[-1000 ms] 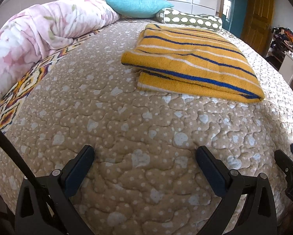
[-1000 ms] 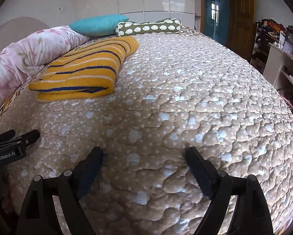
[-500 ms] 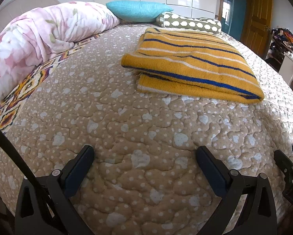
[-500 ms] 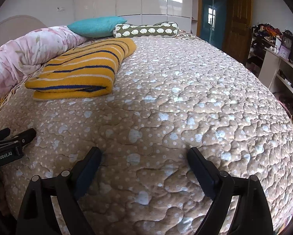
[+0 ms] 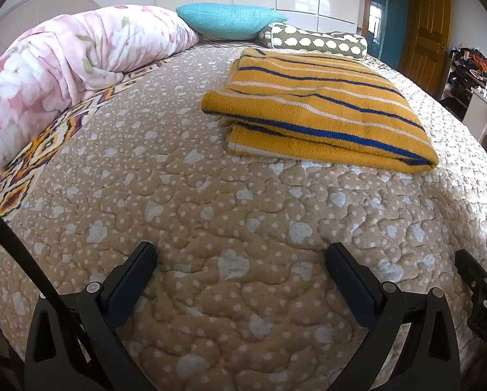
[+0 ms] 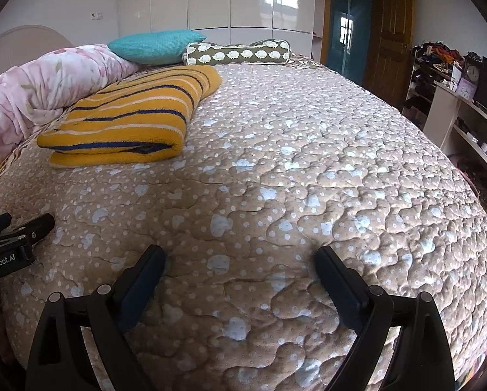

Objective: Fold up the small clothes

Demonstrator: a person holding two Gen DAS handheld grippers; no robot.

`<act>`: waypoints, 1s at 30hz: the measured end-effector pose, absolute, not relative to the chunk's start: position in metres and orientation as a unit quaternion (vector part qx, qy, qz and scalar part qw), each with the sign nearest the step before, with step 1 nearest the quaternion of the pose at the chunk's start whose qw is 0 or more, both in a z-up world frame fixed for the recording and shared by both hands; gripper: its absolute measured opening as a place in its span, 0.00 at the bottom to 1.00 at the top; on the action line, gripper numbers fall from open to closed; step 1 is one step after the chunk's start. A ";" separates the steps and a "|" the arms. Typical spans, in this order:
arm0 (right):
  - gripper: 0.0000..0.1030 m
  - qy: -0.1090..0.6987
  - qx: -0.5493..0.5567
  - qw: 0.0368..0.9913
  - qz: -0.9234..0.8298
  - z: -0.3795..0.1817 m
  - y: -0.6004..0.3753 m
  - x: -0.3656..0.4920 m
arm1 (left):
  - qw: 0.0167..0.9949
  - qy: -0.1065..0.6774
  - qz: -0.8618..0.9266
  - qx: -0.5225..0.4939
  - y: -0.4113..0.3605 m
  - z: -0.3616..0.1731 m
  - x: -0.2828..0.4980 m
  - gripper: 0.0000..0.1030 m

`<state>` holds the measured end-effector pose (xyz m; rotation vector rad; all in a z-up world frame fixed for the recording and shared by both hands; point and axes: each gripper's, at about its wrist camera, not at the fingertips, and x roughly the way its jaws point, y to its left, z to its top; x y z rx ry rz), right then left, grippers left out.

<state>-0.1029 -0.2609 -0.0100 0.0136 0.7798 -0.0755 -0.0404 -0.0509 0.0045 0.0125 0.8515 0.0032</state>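
**Operator:** Report the state of both tongs.

**Inspector:** Left tongs [image 5: 240,257]: jaws spread wide, nothing between them, poised over the quilted bed cover [image 5: 243,215]. Right tongs [image 6: 240,254]: jaws wide apart and just been opening further, nothing between them, only bare cover beneath. In the right wrist view the left tongs show at the 9 o'clock edge; in the left wrist view part of the right tongs shows at 4 o'clock.

**Operator:** Location of the garment?

**Inspector:** The striped sweater [image 5: 321,110], yellow with blue and white stripes, lies folded flat on the bed. From the left tongs it sits at 1 o'clock, well apart from the fingertips. From the right tongs it sits at 11 o'clock [image 6: 129,117], also well apart. Neither tongs touch it.

**Operator:** Surroundings?

**Inspector:** A pink floral duvet [image 5: 67,65] lies rolled along the bed at 10 o'clock. Beyond the sweater, at 12 o'clock, rest a turquoise pillow [image 5: 230,21] and a patterned bolster [image 5: 315,40] just beside it.
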 end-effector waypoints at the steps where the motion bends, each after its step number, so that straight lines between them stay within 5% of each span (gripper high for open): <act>1: 0.93 0.378 0.006 0.925 -0.037 -0.010 -0.261 -0.103 | 0.911 0.413 0.002 0.006 -0.051 0.005 -0.039 1.00; 30: 0.93 0.358 0.002 0.932 -0.049 -0.010 -0.252 -0.112 | 0.914 0.405 0.001 0.005 -0.050 0.004 -0.041 1.00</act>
